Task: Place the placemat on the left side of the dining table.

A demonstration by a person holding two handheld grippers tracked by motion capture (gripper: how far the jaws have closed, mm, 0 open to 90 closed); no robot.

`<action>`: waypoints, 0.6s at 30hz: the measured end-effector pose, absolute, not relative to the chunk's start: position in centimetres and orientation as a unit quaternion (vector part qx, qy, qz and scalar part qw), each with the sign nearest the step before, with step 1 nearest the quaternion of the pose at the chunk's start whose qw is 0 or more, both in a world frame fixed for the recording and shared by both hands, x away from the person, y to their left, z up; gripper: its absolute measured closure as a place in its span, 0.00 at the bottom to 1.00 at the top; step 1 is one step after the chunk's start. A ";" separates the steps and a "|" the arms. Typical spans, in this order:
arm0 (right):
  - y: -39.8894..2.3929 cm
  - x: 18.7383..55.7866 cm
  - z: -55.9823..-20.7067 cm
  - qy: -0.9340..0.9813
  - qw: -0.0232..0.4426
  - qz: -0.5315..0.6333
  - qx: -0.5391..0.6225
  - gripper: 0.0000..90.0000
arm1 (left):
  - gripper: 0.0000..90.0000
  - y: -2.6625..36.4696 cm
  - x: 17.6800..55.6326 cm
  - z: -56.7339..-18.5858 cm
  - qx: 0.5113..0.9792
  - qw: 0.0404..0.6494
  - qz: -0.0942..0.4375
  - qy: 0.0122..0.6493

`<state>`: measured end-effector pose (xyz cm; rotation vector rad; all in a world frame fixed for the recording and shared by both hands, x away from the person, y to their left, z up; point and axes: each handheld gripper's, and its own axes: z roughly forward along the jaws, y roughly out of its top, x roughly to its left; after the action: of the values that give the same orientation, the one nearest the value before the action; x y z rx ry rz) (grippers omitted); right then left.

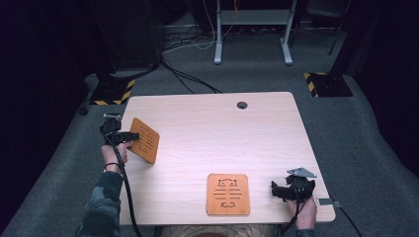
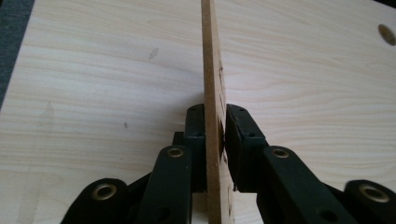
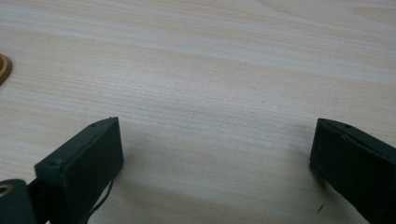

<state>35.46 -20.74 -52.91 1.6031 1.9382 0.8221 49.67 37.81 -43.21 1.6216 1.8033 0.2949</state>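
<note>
High view: two orange boards, two claws, one tabletop [image 1: 207, 123]. Left claw [image 1: 129, 136] sits at 9 o'clock on the tabletop, pointing toward 3, with board 1 [image 1: 146, 139] pinched by its near edge. Board 1 is tilted up on edge, its face turned toward the camera and its lower corner at or just above the wood; can't tell which. Board 2 [image 1: 228, 194] lies flat at 6 o'clock, near the front edge, engraved face up. Right claw [image 1: 275, 189] is at about 4 o'clock, pointing toward 9 at board 2, just beside its right edge and not touching. So the right hand is much the nearer to board 2; the left is well apart from it.

Left gripper view: board 1 [image 2: 213, 93] runs edge-on straight up from 6 to 12 between the jaws, long axis in line with the claw. The left pad is against the board. A thin gap shows at the right pad, so the grip looks slack or just letting go.

Right gripper view: jaws wide apart, nothing between them, bare tabletop [image 3: 210, 70] ahead. A sliver of board 2 [image 3: 3, 68] shows at 9 o'clock.

Key relation, my judgement: board 1 stands on edge in the left claw's line, so the coming move is to lay it flat, and the slackening grip fits that.
</note>
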 end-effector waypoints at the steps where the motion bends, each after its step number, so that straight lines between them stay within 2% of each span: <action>1: -20.7 35.5 -52.9 0.710 0.245 0.301 0.587 0.02 | 0.86 37.9 49.7 -43.2 0.626 0.338 0.115 0.693; 4: -20.7 35.5 -52.9 0.710 0.245 0.301 0.587 0.02 | 0.83 38.1 49.7 -43.4 0.639 0.324 0.122 0.687; 6: -20.7 35.5 -52.9 0.710 0.245 0.301 0.588 0.02 | 0.81 38.1 49.8 -43.6 0.628 0.327 0.125 0.695; 18: -20.7 35.4 -52.9 0.709 0.245 0.301 0.589 0.02 | 0.69 38.6 50.1 -44.3 0.645 0.290 0.133 0.694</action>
<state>35.45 -20.71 -52.91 1.6077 1.9356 0.8207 50.05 38.64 -44.31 1.7208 1.8524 0.3551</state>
